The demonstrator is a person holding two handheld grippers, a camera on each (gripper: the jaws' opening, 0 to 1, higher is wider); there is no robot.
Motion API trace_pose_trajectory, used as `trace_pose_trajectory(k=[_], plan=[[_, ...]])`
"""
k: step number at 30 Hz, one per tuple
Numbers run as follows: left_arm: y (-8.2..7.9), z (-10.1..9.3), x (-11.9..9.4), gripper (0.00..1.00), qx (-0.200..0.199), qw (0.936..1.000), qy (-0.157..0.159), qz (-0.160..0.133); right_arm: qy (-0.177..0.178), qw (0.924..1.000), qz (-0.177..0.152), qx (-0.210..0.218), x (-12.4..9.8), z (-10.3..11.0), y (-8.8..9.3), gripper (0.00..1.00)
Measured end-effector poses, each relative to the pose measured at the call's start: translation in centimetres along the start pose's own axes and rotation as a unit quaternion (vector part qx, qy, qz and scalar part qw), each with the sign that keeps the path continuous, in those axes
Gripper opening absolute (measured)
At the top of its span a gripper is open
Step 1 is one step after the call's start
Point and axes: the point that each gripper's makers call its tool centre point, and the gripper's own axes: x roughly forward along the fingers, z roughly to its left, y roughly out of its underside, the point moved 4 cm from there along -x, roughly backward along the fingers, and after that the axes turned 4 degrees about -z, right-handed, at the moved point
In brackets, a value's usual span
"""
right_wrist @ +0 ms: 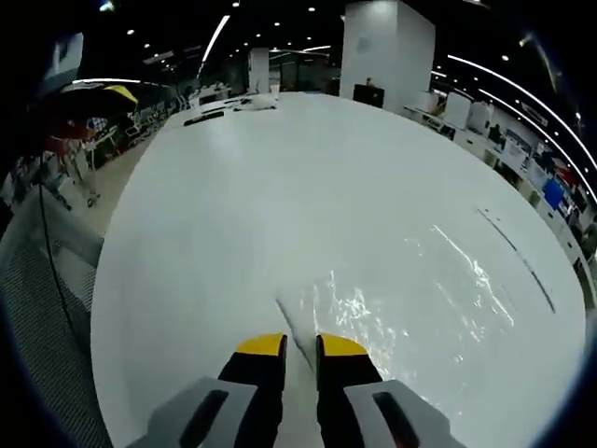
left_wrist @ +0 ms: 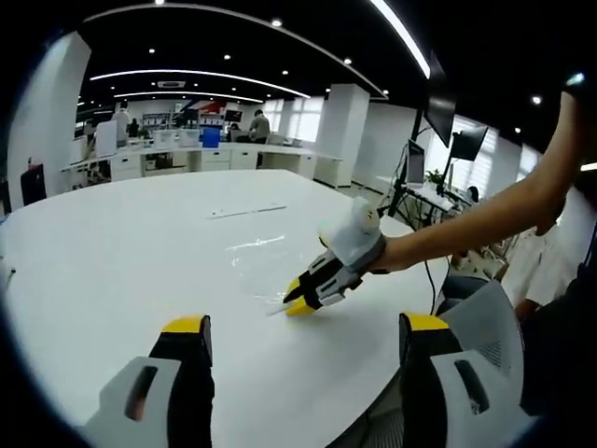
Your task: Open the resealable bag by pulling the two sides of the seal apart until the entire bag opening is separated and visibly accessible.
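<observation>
Pinching the bag point(right_wrist: 392, 299) edge, your right gripper point(right_wrist: 298, 343) is nearly closed; left gripper point(left_wrist: 303, 327) gapes empty at 6 o'clock. Film could slip.

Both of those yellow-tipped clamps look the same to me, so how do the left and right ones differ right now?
The left gripper stands wide open above bare table, holding nothing, while the right gripper is nearly closed, pinching the clear bag's edge. The left one hangs back from the bag; the right one reaches right to it. Both have black jaws with yellow tips.
</observation>
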Motion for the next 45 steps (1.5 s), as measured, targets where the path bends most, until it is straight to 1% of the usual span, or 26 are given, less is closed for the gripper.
trace_pose_trajectory(k=[1, 3, 4, 5, 8, 10, 11, 13, 16, 18, 20, 22, 25, 28, 30, 33, 35, 37, 38, 39, 40, 42, 43, 45], plan=[[0.0, 0.0, 0.1, 0.81, 0.0, 1.0, 0.0, 0.001, -0.001, 1.0, -0.006, -0.006, 0.0, 0.0, 0.0, 0.04], [0.1, -0.1, 0.2, 0.8, 0.002, 1.0, 0.002, 0.004, -0.008, 0.9999, -0.014, -0.005, 0.0, -0.1, 0.2, 0.03], [0.1, -0.1, 0.2, 0.8, 0.003, 1.0, 0.002, 0.005, -0.009, 0.9998, -0.013, -0.007, 0.0, 0.0, 0.2, 0.02], [0.1, -0.2, 0.2, 0.8, 0.003, 1.0, 0.003, 0.004, -0.011, 0.9996, -0.011, -0.021, 0.0, 0.0, 0.1, 0.02], [0.0, -0.3, 0.2, 0.79, 0.001, 1.0, 0.006, 0.002, -0.018, 0.999, -0.008, -0.04, 0.1, 0.1, 0.0, 0.01], [0.2, -0.4, 0.3, 0.78, 0.005, 0.9999, 0.007, 0.007, -0.041, 0.9968, 0.003, -0.069, 0.1, 0.2, 0.0, 0.01], [0.5, -0.3, 0.3, 0.77, 0.009, 0.9998, 0.005, 0.017, -0.041, 0.995, 0.006, -0.09, 0.0, 0.1, -0.1, 0.01], [1.0, -0.2, 0.3, 0.75, 0.03, 0.999, 0.001, 0.033, -0.05, 0.9944, 0.011, -0.092, 0.0, 0.4, -0.1, 0.0], [1.3, -0.3, 0.3, 0.77, 0.035, 0.9986, 0.002, 0.041, -0.057, 0.9933, 0.02, -0.098, -0.2, 0.5, 0.0, 0.0], [1.4, -0.3, 0.3, 0.76, 0.033, 0.9985, 0.003, 0.043, -0.069, 0.9935, 0.022, -0.088, -0.5, 1.0, 0.0, 0.0], [1.6, -0.2, 0.3, 0.76, 0.034, 0.9983, 0.002, 0.046, -0.09, 0.9939, 0.011, -0.063, -0.7, 1.9, -0.2, 0.0], [1.9, 0.0, 0.4, 0.74, 0.034, 0.998, -0.004, 0.054, -0.096, 0.9928, 0.014, -0.069, -1.1, 2.5, -0.2, 0.0], [2.1, -0.1, 0.4, 0.68, 0.028, 0.9982, 0.001, 0.053, -0.104, 0.9922, 0.012, -0.068, -1.5, 3.3, -0.2, 0.0], [2.2, -0.2, 0.3, 0.67, 0.026, 0.9984, 0.003, 0.051, -0.111, 0.9925, 0.008, -0.05, -1.9, 4.2, -0.4, 0.0], [2.5, -0.3, 0.3, 0.67, 0.032, 0.9978, 0.003, 0.058, -0.111, 0.993, 0.001, -0.041, -2.4, 4.8, -0.6, 0.0], [3.0, -0.7, 0.1, 0.66, 0.068, 0.9944, 0.013, 0.08, -0.121, 0.9919, -0.016, -0.034, -3.1, 6.2, -0.9, 0.0], [3.4, -1.2, 0.2, 0.64, 0.084, 0.9923, 0.022, 0.089, -0.128, 0.9909, -0.023, -0.035, -3.5, 7.0, -0.9, 0.0], [3.6, -1.6, 0.3, 0.62, 0.091, 0.9913, 0.029, 0.091, -0.134, 0.99, -0.022, -0.037, -3.9, 7.9, -0.7, 0.0], [3.6, -1.7, 0.3, 0.6, 0.087, 0.9915, 0.032, 0.091, -0.136, 0.9897, -0.021, -0.039, -4.0, 8.2, -0.7, 0.0], [3.6, -2.3, 0.5, 0.59, 0.063, 0.9934, 0.048, 0.083, -0.14, 0.9892, -0.019, -0.04, -4.3, 8.8, -0.6, 0.0], [3.6, -2.5, 0.5, 0.59, 0.057, 0.9937, 0.054, 0.081, -0.143, 0.9888, -0.019, -0.039, -4.6, 9.2, -0.5, 0.0], [3.7, -2.7, 0.7, 0.57, 0.073, 0.9923, 0.058, 0.082, -0.152, 0.9874, -0.023, -0.035, -5.2, 10.1, -0.4, 0.0], [4.0, -2.9, 0.8, 0.56, 0.089, 0.9898, 0.063, 0.092, -0.155, 0.987, -0.022, -0.034, -5.4, 10.5, -0.3, 0.0], [4.4, -3.2, 1.0, 0.56, 0.104, 0.9868, 0.07, 0.102, -0.159, 0.9865, -0.019, -0.036, -5.7, 11.1, 0.0, 0.0]])
